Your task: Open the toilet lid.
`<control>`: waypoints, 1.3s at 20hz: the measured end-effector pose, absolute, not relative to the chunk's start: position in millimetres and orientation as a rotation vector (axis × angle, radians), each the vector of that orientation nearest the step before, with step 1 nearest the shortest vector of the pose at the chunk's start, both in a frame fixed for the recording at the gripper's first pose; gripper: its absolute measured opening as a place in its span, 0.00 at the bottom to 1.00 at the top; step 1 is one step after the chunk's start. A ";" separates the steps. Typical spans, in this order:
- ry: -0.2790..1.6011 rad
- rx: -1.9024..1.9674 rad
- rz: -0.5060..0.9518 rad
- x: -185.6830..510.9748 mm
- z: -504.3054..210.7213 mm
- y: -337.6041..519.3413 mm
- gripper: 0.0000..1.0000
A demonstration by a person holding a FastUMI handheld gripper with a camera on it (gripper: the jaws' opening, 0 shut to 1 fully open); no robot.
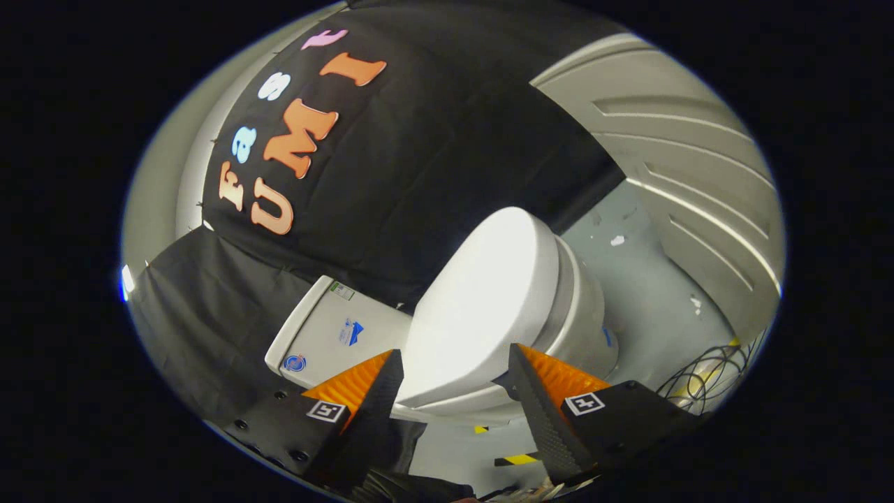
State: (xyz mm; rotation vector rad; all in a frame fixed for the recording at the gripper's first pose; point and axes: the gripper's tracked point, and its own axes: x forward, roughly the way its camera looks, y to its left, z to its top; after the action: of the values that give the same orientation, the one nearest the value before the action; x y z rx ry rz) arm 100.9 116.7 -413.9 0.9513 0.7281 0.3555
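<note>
A white toilet stands against the black cloth wall, seen tilted in the gripper view. Its lid (482, 300) lies down flat over the seat and bowl (583, 328). The tank (325, 335) sits beside the lid, beyond my left finger. My gripper (455, 355) is open, its fingers (380, 391) spread wide. The lid's near rim shows in the gap between the fingertips, just ahead of them. Whether either finger touches the lid is unclear. Nothing is held.
A grey floor (649, 293) runs past the bowl to a ribbed white wall panel (684, 140). A tangle of dark cables (705, 377) lies on the floor beyond my right finger. Yellow-and-black tape (517, 459) marks the floor below the toilet.
</note>
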 end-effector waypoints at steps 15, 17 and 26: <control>0.932 1.187 0.356 110.4 -520.3 128.0 0.87; 0.946 1.183 0.369 112.5 -526.1 132.2 0.84; 0.938 1.231 0.432 116.3 -527.9 134.8 0.66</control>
State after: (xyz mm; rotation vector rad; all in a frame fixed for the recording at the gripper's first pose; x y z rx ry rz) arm 116.3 134.8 -527.9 1.2305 0.9376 0.4315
